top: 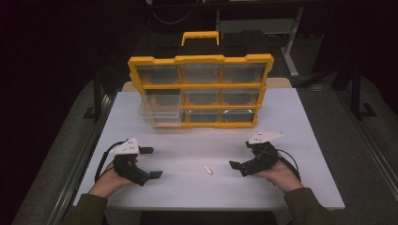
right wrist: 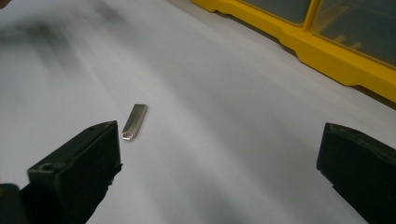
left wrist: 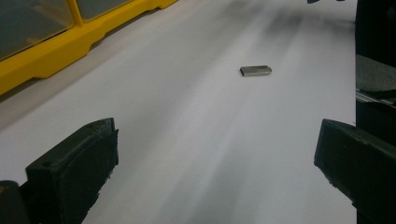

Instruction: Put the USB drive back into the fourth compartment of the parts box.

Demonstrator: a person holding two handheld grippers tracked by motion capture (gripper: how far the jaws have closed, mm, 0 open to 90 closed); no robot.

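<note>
A small flat metal piece [top: 208,169] lies on the white table [top: 187,187] between the two grippers. It shows farther off in the left gripper view [left wrist: 255,70] and close to the left jaw in the right gripper view [right wrist: 134,121]. My left gripper [top: 151,162] rests at the front left, open and empty, jaws pointing right. My right gripper [top: 241,155] rests at the front right, open and empty, jaws pointing left toward the piece. A yellow organizer case [top: 201,89] with clear drawers stands upright at the back of the table.
One clear drawer [top: 160,114] at the case's lower left sticks out over the table. The case's yellow edge shows in the left gripper view [left wrist: 70,46] and the right gripper view [right wrist: 327,51]. Dark floor and frame rails surround the table.
</note>
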